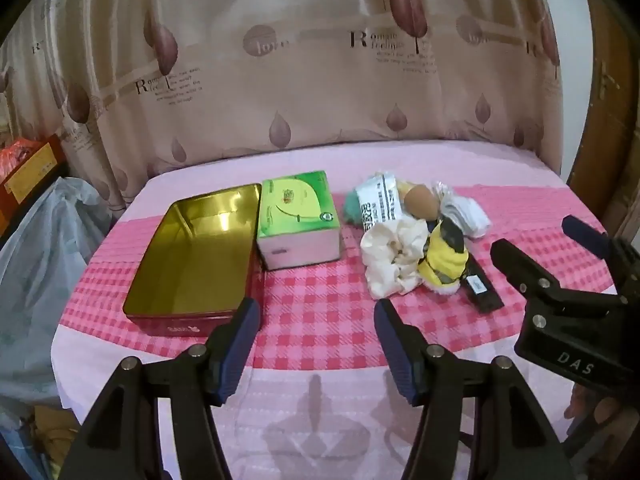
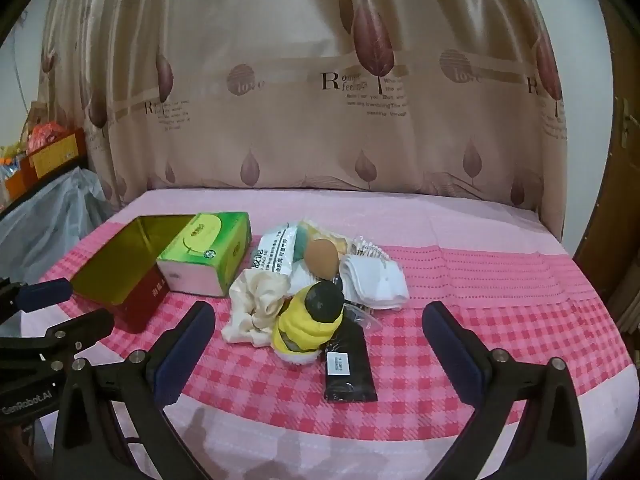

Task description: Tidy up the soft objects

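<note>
Hovering over the near edge of the table [image 1: 328, 400], the left gripper [image 1: 316, 316] has its jaws spread wide and holds nothing; the right gripper [image 2: 318, 324] is likewise wide apart and empty, near the heap of soft things. An open tin [image 1: 192, 252] with a gold inside sits at the left on the pink checked cloth [image 2: 500, 320], and a green tissue box [image 1: 298, 220] stands just right of it, touching or nearly so. Right of the box lies the heap: a cream scrunchie [image 2: 256, 304], a yellow plush toy [image 2: 308, 328] leaning on it, a brown sponge egg [image 2: 321, 258], white socks [image 2: 374, 282], a printed white packet [image 2: 276, 256] at the far side, and a black packet [image 2: 348, 364] nearest. A leaf-print curtain [image 2: 320, 100] hangs behind.
</note>
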Demonstrator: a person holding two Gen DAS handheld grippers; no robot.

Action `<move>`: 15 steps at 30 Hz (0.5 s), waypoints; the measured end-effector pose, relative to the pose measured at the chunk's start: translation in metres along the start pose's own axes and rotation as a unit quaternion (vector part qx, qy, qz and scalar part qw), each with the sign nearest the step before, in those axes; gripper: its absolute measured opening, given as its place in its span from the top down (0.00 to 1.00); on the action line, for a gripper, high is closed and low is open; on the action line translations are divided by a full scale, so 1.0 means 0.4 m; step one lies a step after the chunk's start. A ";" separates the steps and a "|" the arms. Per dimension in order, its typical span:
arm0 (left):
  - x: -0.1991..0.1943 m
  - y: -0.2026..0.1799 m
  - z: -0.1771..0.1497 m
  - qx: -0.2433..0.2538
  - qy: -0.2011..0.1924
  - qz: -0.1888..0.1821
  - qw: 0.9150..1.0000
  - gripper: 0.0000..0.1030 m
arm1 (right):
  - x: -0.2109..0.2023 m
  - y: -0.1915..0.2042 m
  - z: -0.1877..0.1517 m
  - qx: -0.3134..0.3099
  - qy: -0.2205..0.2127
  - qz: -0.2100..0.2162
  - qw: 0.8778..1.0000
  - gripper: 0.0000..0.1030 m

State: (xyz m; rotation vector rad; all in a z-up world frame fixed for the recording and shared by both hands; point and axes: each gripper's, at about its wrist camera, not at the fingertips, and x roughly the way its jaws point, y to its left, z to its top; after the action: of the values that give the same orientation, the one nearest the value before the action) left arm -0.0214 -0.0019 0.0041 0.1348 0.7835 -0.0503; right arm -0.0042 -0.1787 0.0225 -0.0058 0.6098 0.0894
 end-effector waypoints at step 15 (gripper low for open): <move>0.079 0.004 -0.002 -0.007 0.033 0.000 0.999 0.41 | 0.046 -0.025 -0.007 0.014 0.020 -0.006 1.000 0.00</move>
State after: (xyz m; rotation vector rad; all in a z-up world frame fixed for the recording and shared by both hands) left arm 0.0007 -0.0001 -0.0186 0.1243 0.8491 -0.0400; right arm 0.0101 -0.1871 0.0093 0.0166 0.6501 0.0693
